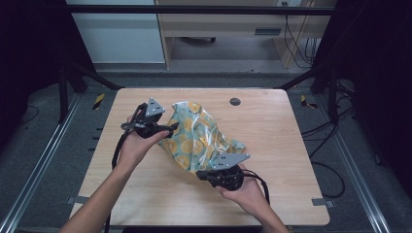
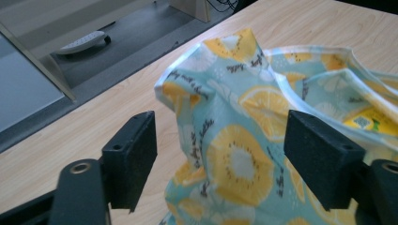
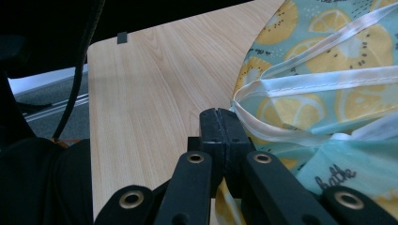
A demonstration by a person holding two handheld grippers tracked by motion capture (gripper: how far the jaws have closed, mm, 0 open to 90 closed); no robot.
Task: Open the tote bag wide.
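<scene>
A teal cloth bag [image 1: 199,138] printed with yellow citrus slices lies crumpled in the middle of the wooden table [image 1: 277,145]. My left gripper [image 1: 171,127] is at the bag's far-left end. In the left gripper view it [image 2: 220,136] stands open, its jaws wide apart on either side of a raised fold of the bag [image 2: 244,154]. My right gripper [image 1: 201,174] is at the bag's near edge. The right gripper view shows it [image 3: 219,115] shut, pinching the bag [image 3: 328,93] at its white-trimmed rim [image 3: 300,84].
A round dark grommet [image 1: 234,101] sits in the table near its far edge. Beyond the table stand a light wooden desk [image 1: 218,24] and cables on the floor. A grey remote-like object [image 2: 84,42] lies on the floor. Bare tabletop extends to the right of the bag.
</scene>
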